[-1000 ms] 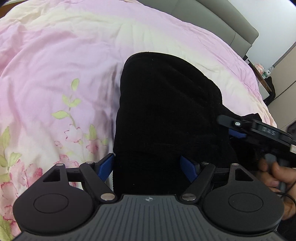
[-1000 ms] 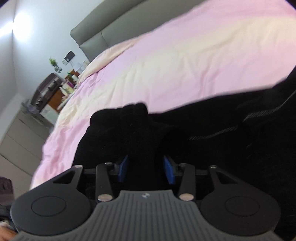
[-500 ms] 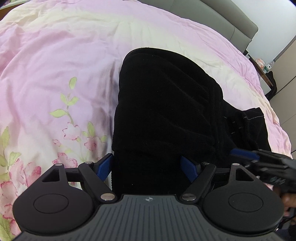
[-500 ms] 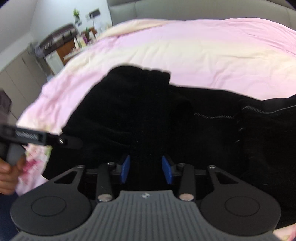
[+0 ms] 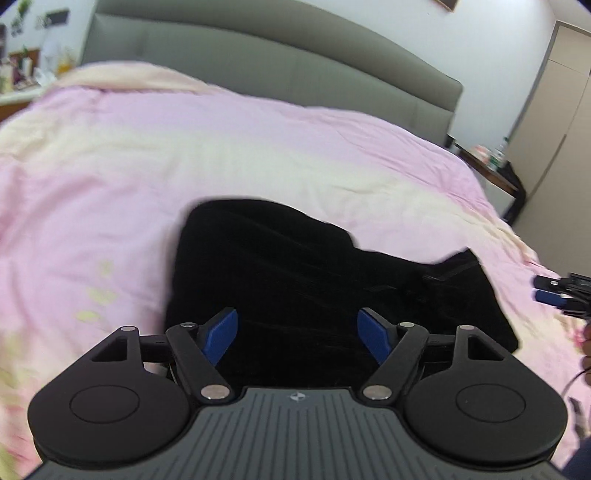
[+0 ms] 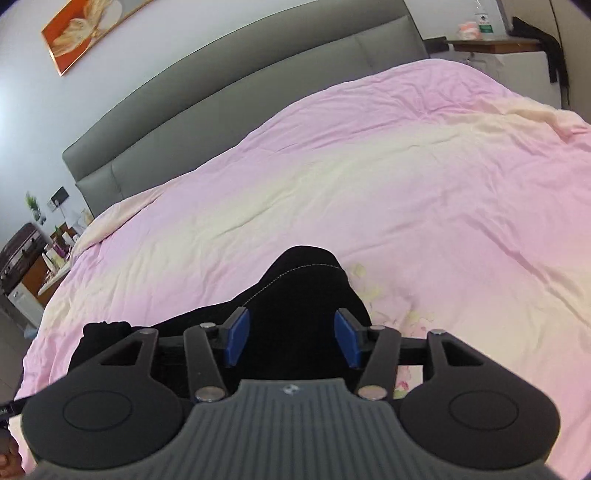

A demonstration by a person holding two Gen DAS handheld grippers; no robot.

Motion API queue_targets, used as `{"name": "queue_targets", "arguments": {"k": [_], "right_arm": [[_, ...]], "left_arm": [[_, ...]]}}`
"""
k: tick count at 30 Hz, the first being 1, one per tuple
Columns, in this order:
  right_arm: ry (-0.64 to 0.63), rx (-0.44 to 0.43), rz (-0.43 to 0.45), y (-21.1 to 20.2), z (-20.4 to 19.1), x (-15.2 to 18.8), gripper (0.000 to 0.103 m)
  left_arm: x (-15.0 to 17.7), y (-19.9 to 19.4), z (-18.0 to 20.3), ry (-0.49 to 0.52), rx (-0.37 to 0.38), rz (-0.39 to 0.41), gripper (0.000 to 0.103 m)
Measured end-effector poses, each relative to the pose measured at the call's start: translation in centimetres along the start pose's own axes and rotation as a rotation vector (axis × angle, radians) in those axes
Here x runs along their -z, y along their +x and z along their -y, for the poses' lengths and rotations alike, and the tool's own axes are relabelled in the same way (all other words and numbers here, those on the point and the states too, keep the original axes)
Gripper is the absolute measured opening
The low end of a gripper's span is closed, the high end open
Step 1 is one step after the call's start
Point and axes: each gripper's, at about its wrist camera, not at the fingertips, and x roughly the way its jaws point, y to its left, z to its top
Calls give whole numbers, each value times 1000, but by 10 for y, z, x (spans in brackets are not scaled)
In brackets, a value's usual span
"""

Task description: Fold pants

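Bedspread, pink, fills more of both views vs 0.5 s ago w/ headboard now showing, black pants lie folded on it, left gripper and right gripper pulled back, both spread wide, holding nothing.

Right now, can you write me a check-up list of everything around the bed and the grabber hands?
Surface: pink duvet with a flower print, rumpled.
Job's things: black pants lying bunched on the duvet.
Clutter: nothing seen on the bed.
Grippers: left gripper open over the pants; right gripper open over the pants; neither grips cloth.
Cables: thin dark cable at the left view's edge.
Surroundings: grey headboard, framed picture, side table.
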Motion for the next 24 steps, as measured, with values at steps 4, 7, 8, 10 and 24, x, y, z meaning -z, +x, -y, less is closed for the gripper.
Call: {"name": "queue_targets", "arguments": {"k": [4,7,8,10,24], "right_arm": [[-91,-36,-69,6,-19,12,49],[-289,-16,-138,18,-49,30,49],[-346,3,-146,20,-54,37,49],[-393,16,-150,22,-55,42,49],[-255,-33,-125,18,-27,25,49]], "left_arm": [[6,46,53,-10,112,-108,87],[8,81,88,-5,155,-169,87],[7,92,98,-7,156,-185,87],[8,111,115,-1,125,-217,87],[-4,179,129,-132,69,-318,87]]}}
